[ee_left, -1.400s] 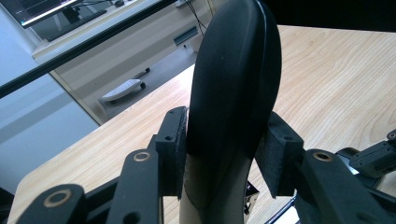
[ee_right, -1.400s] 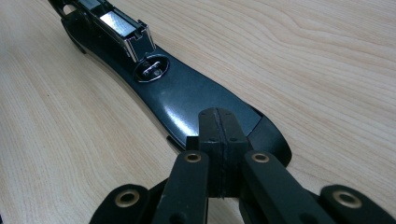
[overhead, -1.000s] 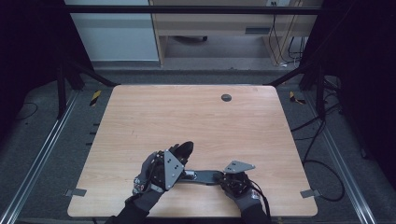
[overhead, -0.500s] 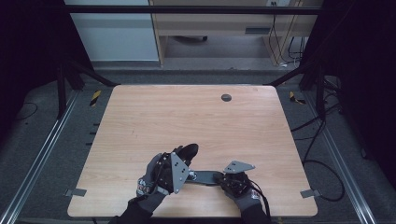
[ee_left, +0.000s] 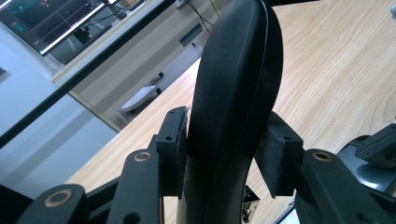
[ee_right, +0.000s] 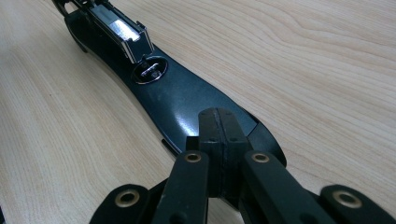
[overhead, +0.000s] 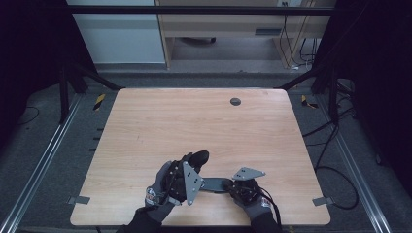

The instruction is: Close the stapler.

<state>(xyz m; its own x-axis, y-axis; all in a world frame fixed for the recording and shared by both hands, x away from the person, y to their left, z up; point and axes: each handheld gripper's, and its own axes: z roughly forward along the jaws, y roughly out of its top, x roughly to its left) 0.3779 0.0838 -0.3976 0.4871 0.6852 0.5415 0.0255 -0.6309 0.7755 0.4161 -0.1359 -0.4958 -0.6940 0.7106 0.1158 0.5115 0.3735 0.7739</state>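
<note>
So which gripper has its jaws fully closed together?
The right gripper: its jaws meet with no gap, over the end of the flat black base. The left gripper has its jaws apart, clamped on the raised black arm.

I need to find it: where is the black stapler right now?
In the high view, the black stapler lies near the table's front edge, between both gloved hands.

High overhead, two close jaw-level views — shared wooden table (overhead: 160,126).

Black handle (ee_left: 233,93) between jaws — wooden table (ee_left: 336,70).
</note>
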